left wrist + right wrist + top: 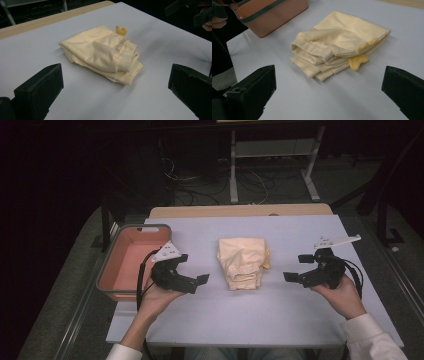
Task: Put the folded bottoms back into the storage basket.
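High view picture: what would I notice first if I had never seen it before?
First the folded pale yellow garment in the middle of the light table, with a darker yellow patch poking out at one edge. Next the two black tools aimed at it: the left hand-held gripper and the right hand-held gripper, both with jaws spread wide and holding nothing. Then the pink bin at the table's left edge.

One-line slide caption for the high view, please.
Two open hand-held tools, left tool and right tool, flank a folded cream garment on the table; pink bin at left.
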Action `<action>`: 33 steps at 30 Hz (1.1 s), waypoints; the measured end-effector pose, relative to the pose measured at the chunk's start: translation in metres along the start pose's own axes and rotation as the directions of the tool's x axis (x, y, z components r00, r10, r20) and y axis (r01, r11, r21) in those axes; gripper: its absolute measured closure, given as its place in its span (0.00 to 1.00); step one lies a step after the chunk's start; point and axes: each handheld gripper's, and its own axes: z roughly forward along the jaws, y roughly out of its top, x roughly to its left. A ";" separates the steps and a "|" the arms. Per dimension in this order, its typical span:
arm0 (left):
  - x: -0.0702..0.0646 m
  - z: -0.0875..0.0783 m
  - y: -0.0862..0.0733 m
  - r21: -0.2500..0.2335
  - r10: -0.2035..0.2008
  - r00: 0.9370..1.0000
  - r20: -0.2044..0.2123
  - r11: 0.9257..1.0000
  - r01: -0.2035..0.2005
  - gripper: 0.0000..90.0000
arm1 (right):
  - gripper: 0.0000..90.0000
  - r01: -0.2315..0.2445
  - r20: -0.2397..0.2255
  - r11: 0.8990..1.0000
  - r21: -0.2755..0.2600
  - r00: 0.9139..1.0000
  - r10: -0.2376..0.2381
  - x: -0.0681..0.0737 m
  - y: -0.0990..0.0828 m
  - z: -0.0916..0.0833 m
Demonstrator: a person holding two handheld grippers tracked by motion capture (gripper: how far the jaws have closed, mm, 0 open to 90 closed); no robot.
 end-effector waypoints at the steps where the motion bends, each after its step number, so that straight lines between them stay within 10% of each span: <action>1: 0.002 0.001 0.002 -0.002 -0.005 1.000 0.001 1.000 0.005 0.00 | 0.00 0.002 -0.003 1.000 0.001 1.000 -0.002 0.000 0.002 0.002; 33: 0.024 0.022 0.033 -0.004 -0.053 0.998 -0.013 0.999 0.053 0.00 | 0.00 -0.013 -0.024 1.000 0.022 1.000 0.013 -0.011 0.031 0.027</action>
